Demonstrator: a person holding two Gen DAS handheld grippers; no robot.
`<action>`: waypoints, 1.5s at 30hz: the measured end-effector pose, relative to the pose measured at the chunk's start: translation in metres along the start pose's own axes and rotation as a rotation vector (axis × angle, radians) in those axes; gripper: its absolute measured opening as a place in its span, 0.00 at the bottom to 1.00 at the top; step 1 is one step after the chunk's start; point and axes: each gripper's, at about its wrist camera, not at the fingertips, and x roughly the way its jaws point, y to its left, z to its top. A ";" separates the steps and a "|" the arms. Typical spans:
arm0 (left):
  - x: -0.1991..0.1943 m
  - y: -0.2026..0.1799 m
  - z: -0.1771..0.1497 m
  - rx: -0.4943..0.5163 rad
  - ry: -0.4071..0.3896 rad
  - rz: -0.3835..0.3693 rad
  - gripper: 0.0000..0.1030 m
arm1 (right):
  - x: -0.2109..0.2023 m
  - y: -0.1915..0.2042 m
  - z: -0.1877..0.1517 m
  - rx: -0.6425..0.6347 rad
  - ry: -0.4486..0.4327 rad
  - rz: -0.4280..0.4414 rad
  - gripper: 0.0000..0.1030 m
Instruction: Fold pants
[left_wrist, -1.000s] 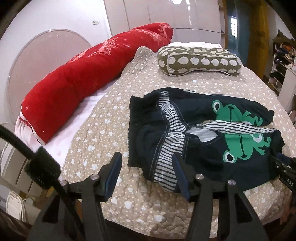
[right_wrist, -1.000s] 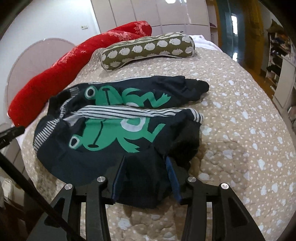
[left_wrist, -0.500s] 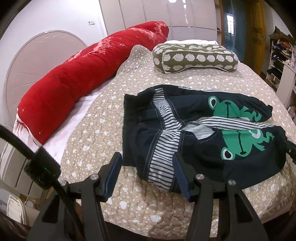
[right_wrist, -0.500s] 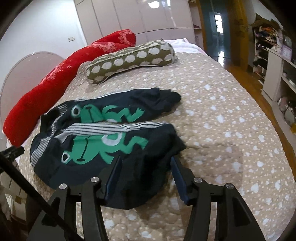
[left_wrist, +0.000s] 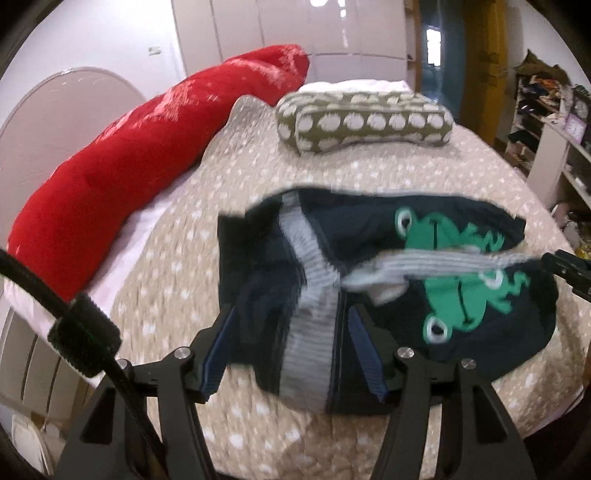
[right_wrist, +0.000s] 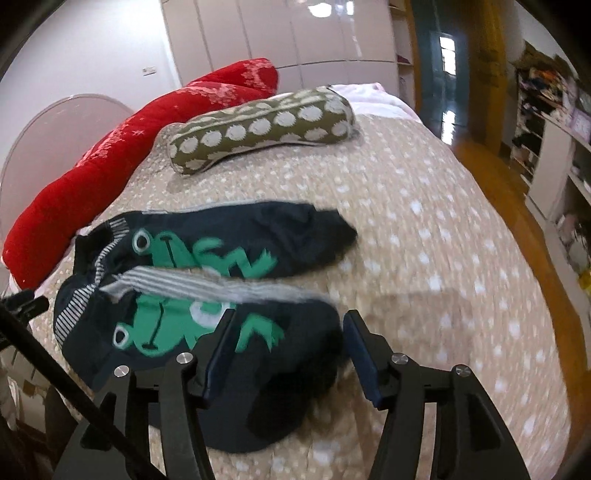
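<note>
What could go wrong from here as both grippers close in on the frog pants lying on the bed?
1. The pants lie crumpled, one leg over the other, so the open left gripper at the striped waistband may pinch only one layer.
2. The open right gripper straddles a bunched leg end near the bed's edge; a pull might drag fabric off the quilt.
3. Either gripper's fingers could snag the quilt under the fabric.

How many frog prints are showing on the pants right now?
2. One frog is on the far leg of the pants; the other frog is on the near leg, by the right gripper. Folds may hide others.
</note>
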 end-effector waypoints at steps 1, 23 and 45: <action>0.001 0.003 0.012 0.011 -0.016 -0.013 0.60 | 0.002 0.000 0.010 -0.022 -0.005 0.003 0.64; 0.177 0.000 0.137 0.095 0.193 -0.335 0.67 | 0.154 0.038 0.127 -0.274 0.276 0.144 0.69; 0.214 -0.022 0.114 0.182 0.278 -0.405 0.10 | 0.193 0.047 0.116 -0.345 0.345 0.225 0.33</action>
